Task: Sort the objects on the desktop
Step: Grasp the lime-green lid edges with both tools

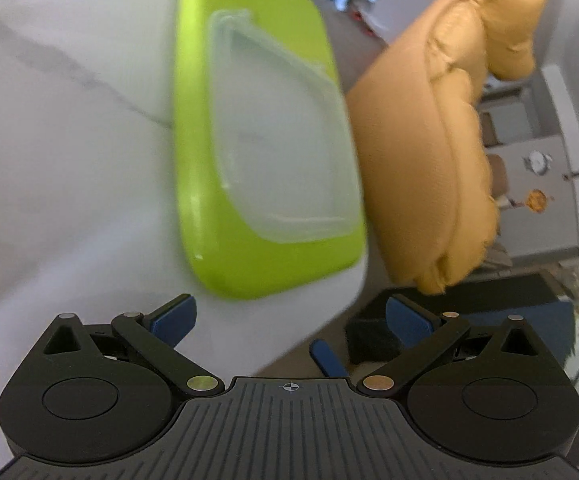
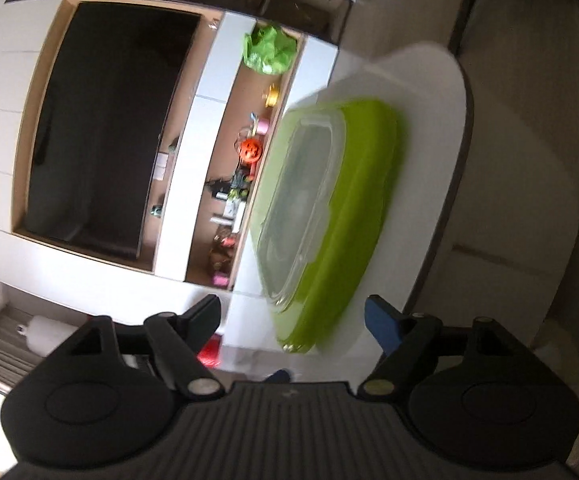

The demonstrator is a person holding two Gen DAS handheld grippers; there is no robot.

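**Green tray with clear container at tabletop edge, both grippers spread wide**

Lime-green tray (image 1: 265, 264) flat on the white marbled tabletop (image 1: 69, 152), close to its rounded edge. Inside the tray, a clear, frosted plastic container (image 1: 281, 152), rectangular with rounded corners, sitting against the tray's right-hand side in the left wrist view. Contents of the container too blurred to tell. Same tray (image 2: 353, 208) and container (image 2: 301, 200) seen tilted and side-on from the right wrist, resting on the white tabletop (image 2: 429, 120) near its curved corner.

Left gripper (image 1: 291, 318) just short of the tray's near end, blue-padded fingers spread wide, holding nothing, one finger over the tabletop and the other past its edge. Right gripper (image 2: 293, 316) likewise wide apart and empty, near end of the tray between and just beyond its fingertips.

Beside the tabletop, a tan padded leather chair (image 1: 449, 140), just off the edge nearest the tray. Farther back in the right wrist view, a dark screen (image 2: 105, 128) set in a white wall unit, next to a narrow shelf niche (image 2: 245, 160) crowded with small colourful items.
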